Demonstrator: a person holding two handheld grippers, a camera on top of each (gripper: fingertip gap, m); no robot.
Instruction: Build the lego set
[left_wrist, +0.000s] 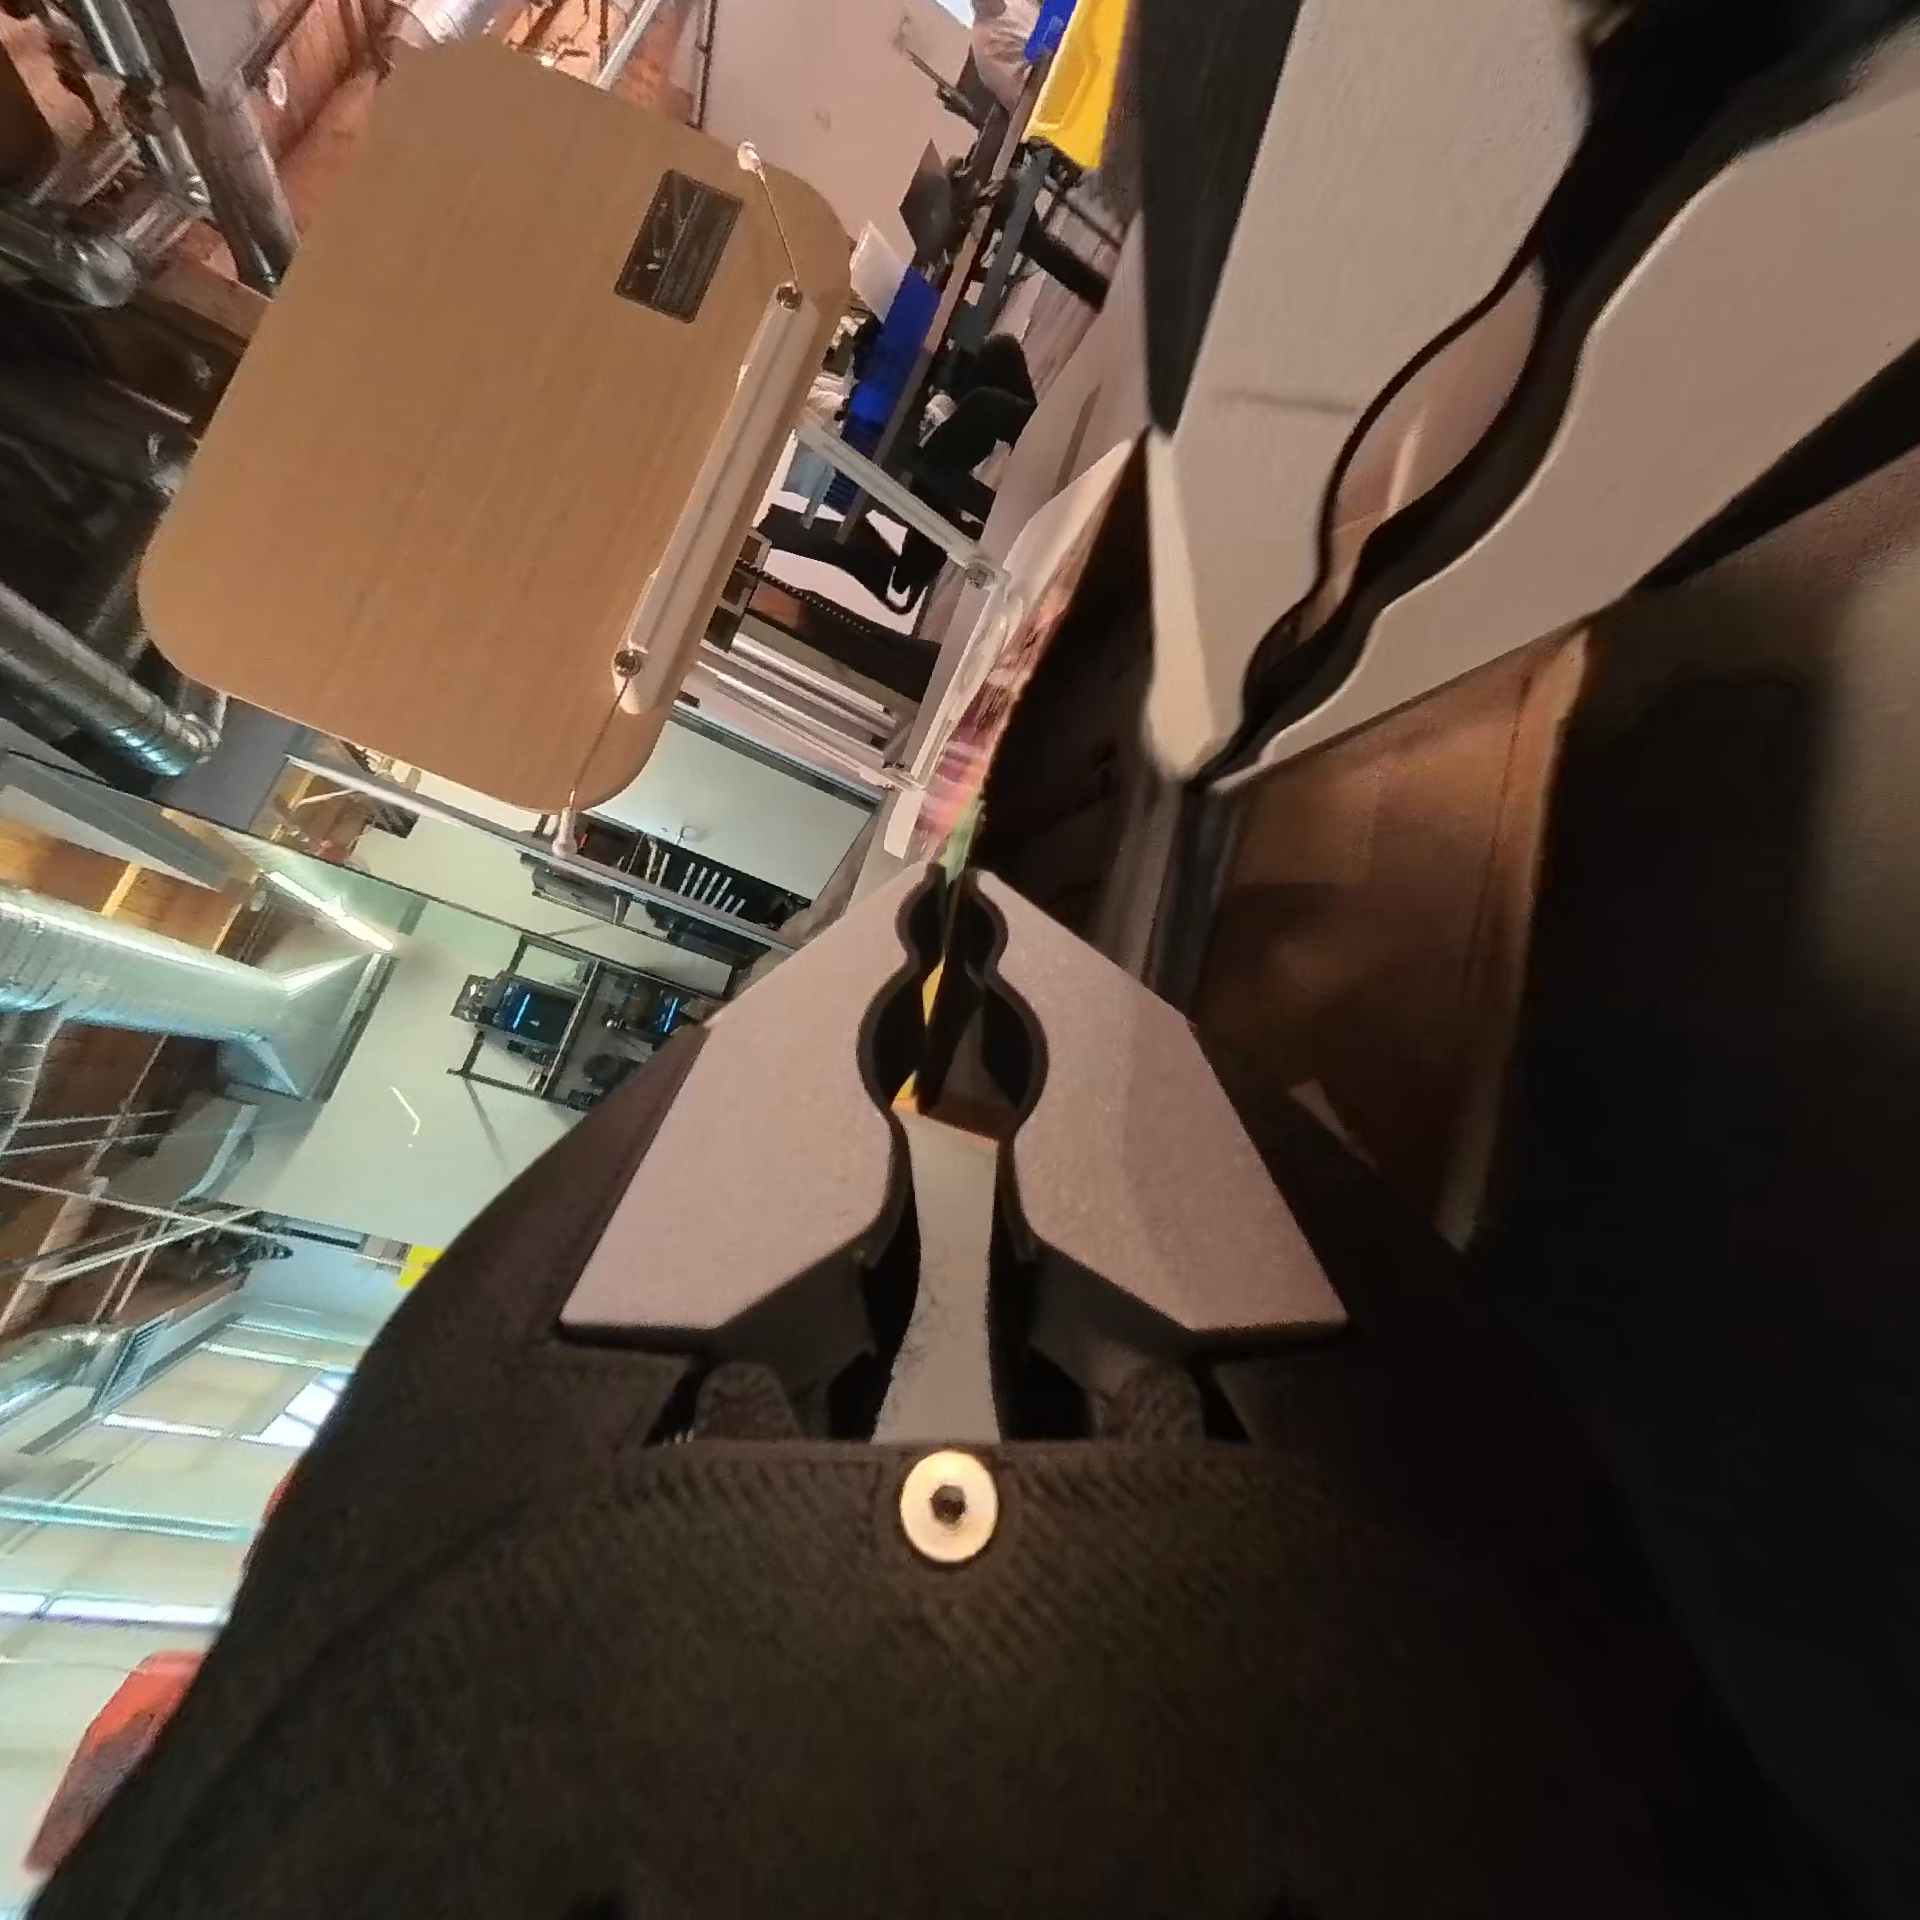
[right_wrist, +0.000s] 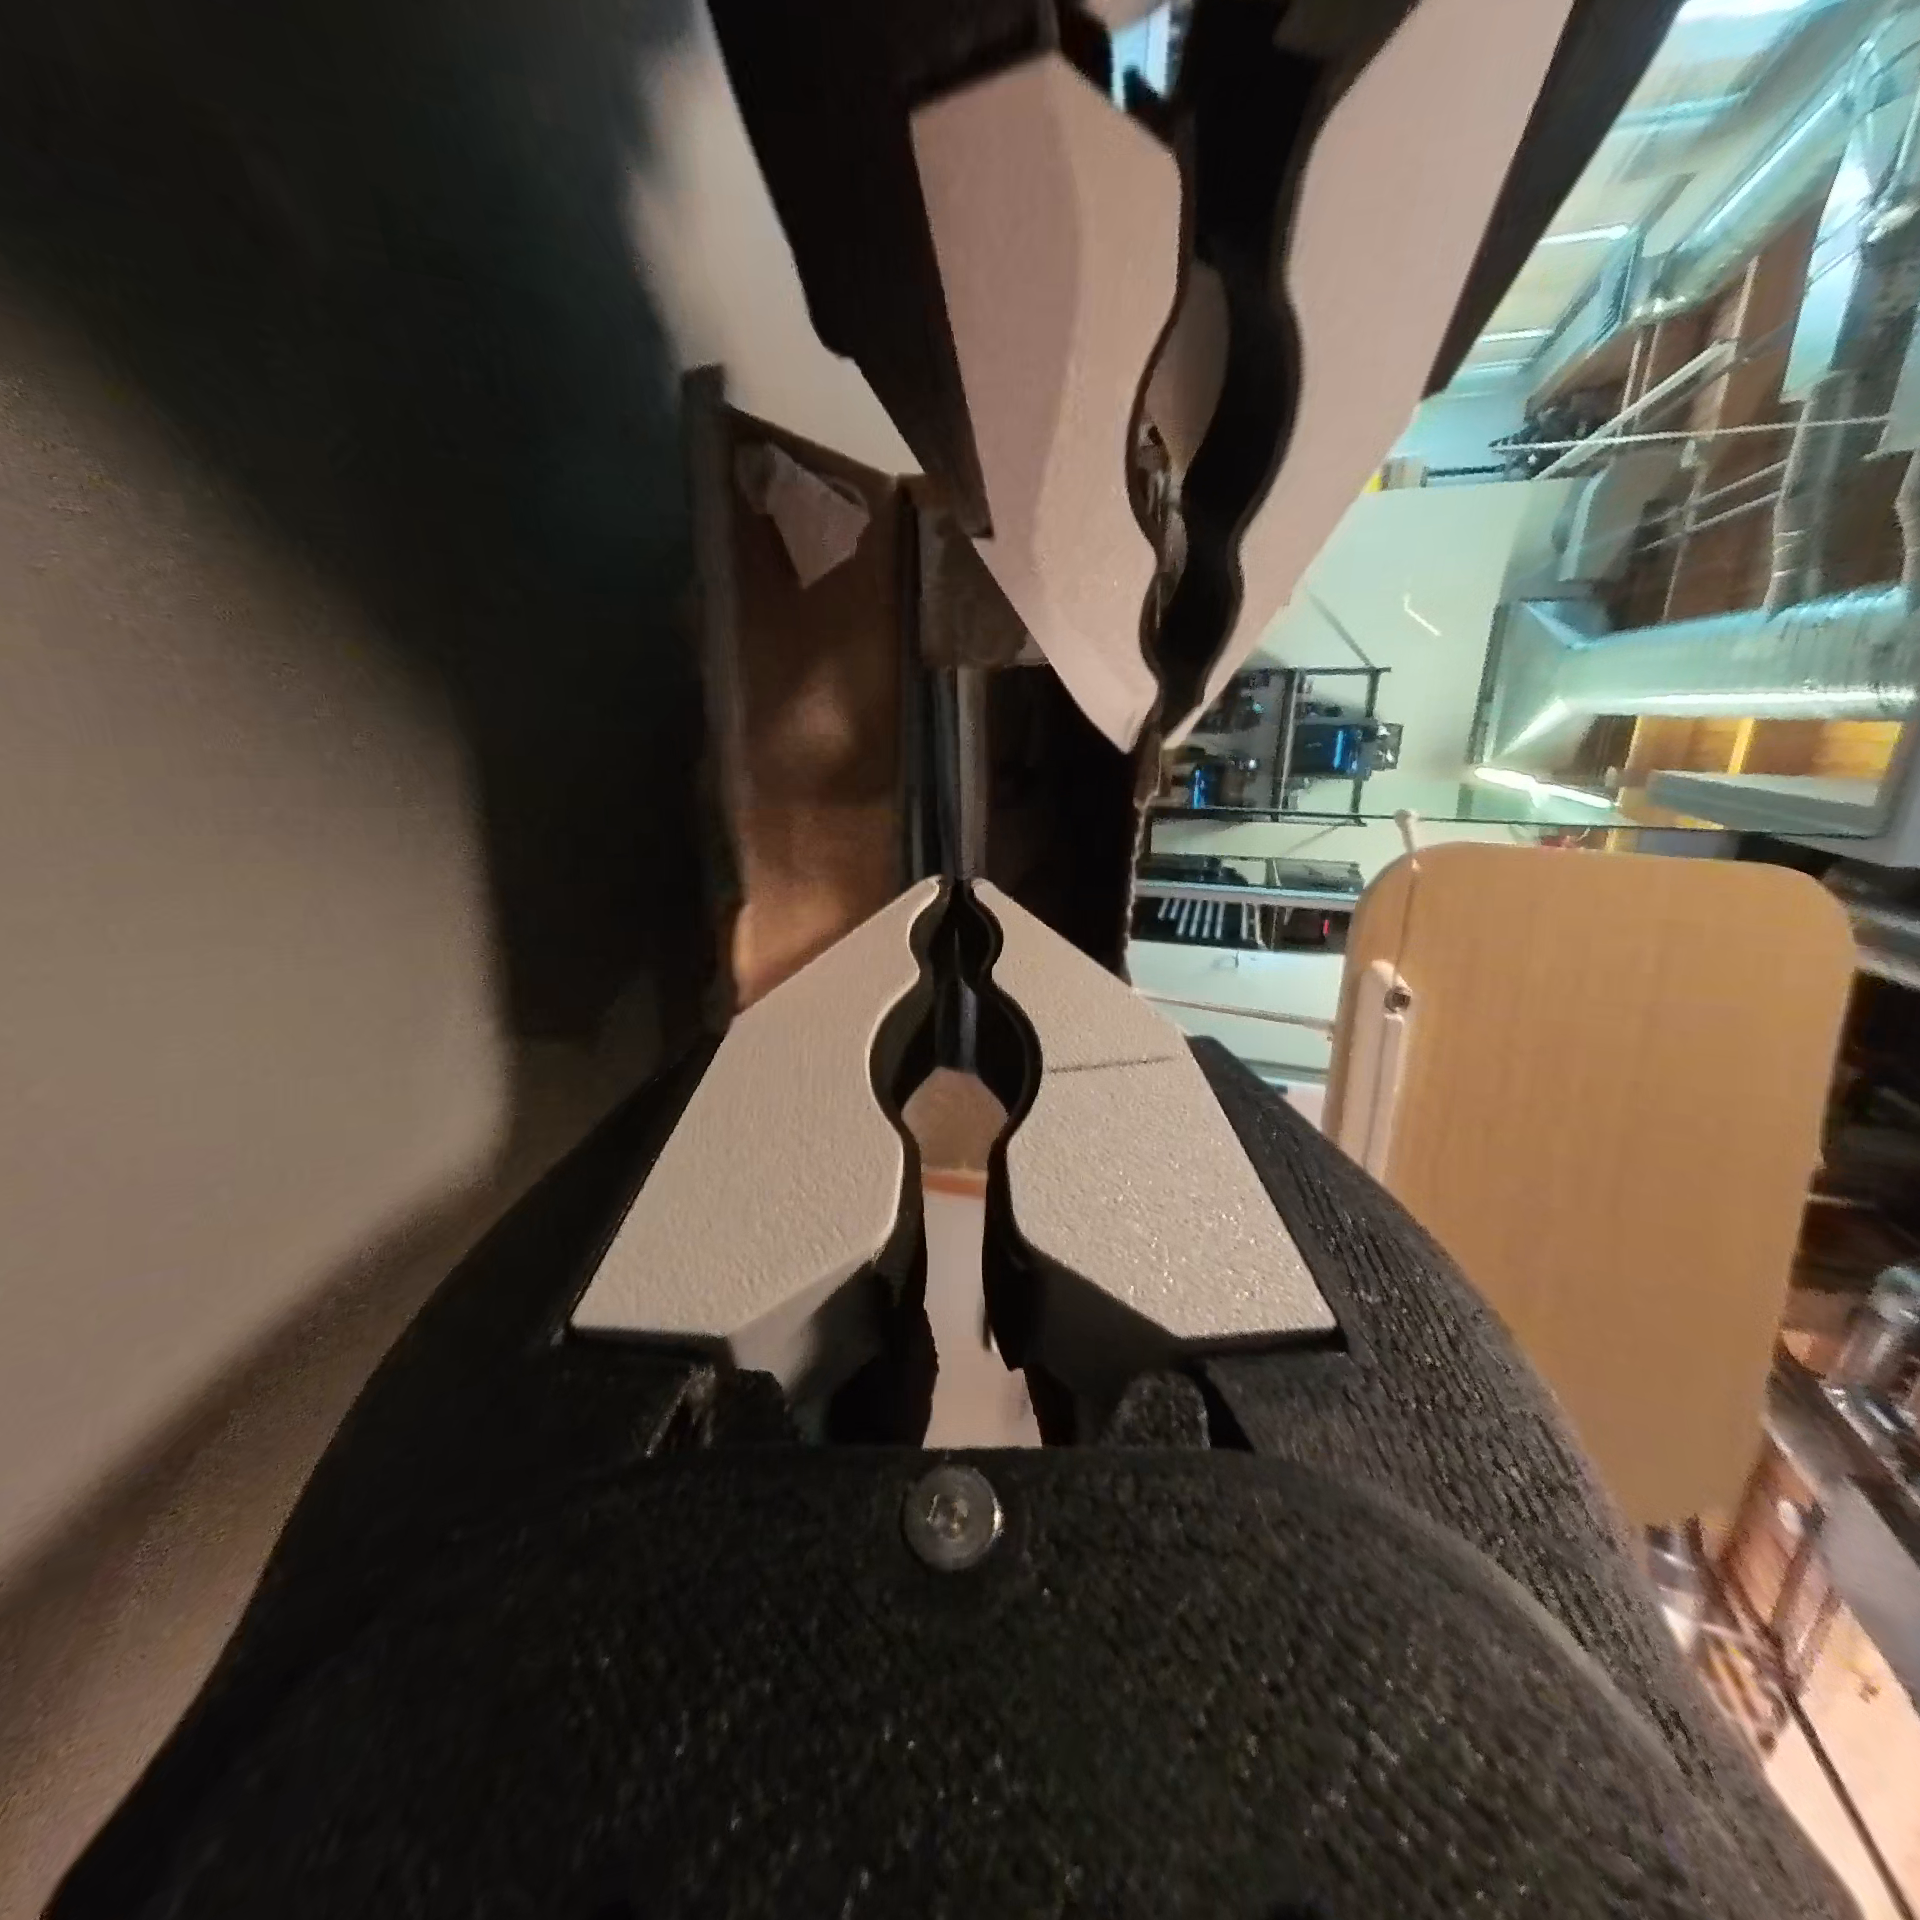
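In the left wrist view my left gripper (left_wrist: 951, 883) is shut on the edge of a thin cardboard panel (left_wrist: 982, 675). The panel is seen edge-on, with colour print on one side and a brown face (left_wrist: 1403, 935) on the other. My right gripper (left_wrist: 1190, 764) shows above it, white fingers shut at the brown panel's edge. In the right wrist view my right gripper (right_wrist: 961, 883) is shut on a thin dark edge (right_wrist: 951, 769) that runs straight up from its tips beside brown card (right_wrist: 810, 779). The left gripper (right_wrist: 1143, 727) hangs close above, also shut.
A light wooden board (left_wrist: 468, 436) hangs on thin cables behind the grippers and also shows in the right wrist view (right_wrist: 1590, 1143). Silver ducts (left_wrist: 156, 987), shelving and desks fill the room beyond. A dark blurred mass (right_wrist: 260, 520) covers the left side. There is about 5 cm between the tips of the two grippers.
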